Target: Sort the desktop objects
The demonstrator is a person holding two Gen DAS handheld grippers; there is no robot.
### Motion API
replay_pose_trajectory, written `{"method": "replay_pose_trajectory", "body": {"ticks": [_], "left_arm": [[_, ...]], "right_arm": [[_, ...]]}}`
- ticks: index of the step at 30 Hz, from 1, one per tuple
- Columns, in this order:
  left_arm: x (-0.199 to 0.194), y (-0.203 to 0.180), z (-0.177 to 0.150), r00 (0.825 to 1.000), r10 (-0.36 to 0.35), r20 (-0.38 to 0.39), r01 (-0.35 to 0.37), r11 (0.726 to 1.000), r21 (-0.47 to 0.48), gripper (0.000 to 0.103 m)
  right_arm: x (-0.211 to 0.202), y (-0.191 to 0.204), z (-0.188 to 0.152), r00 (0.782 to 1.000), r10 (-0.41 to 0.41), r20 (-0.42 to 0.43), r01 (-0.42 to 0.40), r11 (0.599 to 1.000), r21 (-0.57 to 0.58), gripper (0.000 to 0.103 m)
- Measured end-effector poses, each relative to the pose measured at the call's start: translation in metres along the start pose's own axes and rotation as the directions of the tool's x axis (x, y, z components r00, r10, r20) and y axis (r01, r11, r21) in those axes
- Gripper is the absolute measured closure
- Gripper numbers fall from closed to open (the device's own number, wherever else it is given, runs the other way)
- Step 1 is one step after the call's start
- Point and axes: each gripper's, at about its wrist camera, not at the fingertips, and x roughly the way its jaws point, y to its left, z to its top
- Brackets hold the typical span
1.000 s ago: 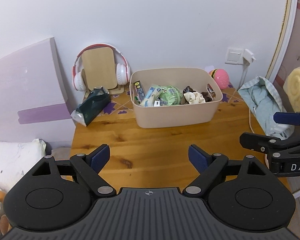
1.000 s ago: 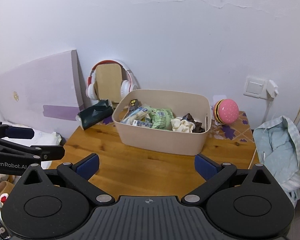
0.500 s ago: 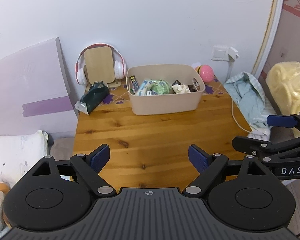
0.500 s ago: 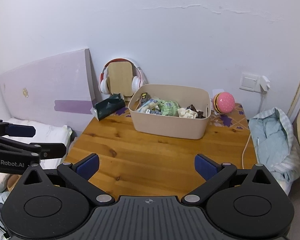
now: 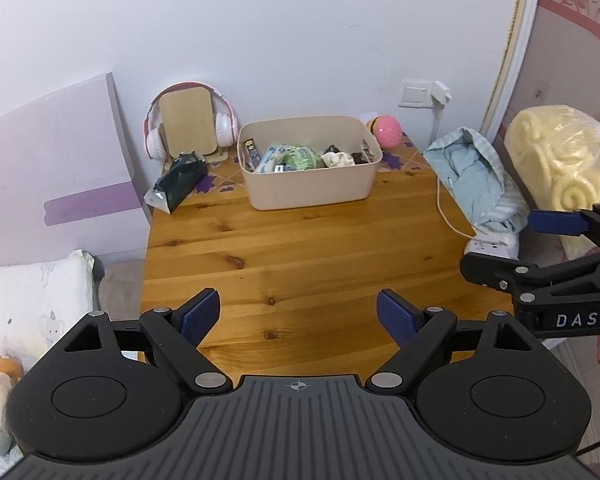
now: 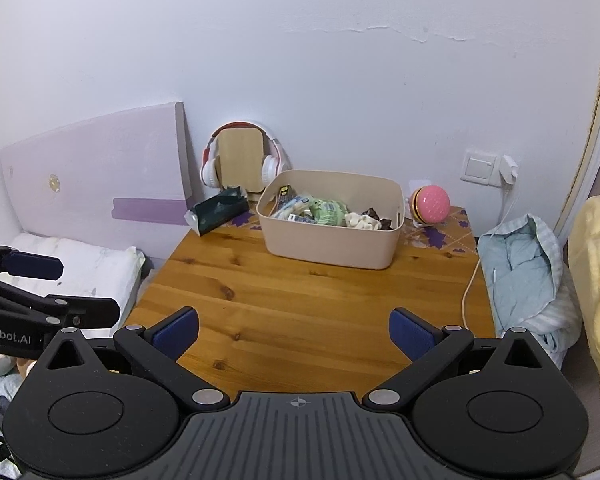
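A: Pine surface (image 5: 300, 248) is bare across the middle now, and it looks farther off than a second ago. Both views have pulled back and up from the bin (image 5: 310, 164).

B: Right. The left tongs (image 5: 299, 314) stand wide apart with nothing between the pads. The right tongs (image 6: 294, 334) are the same, apart and empty.

A: So where are the things?

B: Piled in the bin at the back of the surface: packets, something green, a white scrunchie, I think. Headphones (image 5: 190, 120) hang on their stand against the wall. A dark pouch (image 5: 176, 186) lies left of the bin, and a pink ball (image 5: 387, 131) sits behind its right corner.

A: Meaning what for the sorting?

B: My guess is it's done or nearly so. Retreating with empty tongs reads like finishing, unless the pouch and ball still need homes.
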Motion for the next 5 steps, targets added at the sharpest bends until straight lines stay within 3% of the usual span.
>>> {"method": "replay_pose_trajectory", "body": {"ticks": [5], "left_arm": [[-0.0033,-0.0023,0.0005,1.0,-0.008,0.008,0.008,1.0,0.001,0.016]], "right_arm": [[-0.0065,-0.0024,-0.0004,1.0,0.0,0.001,0.0,1.0,0.0,0.0]]}}
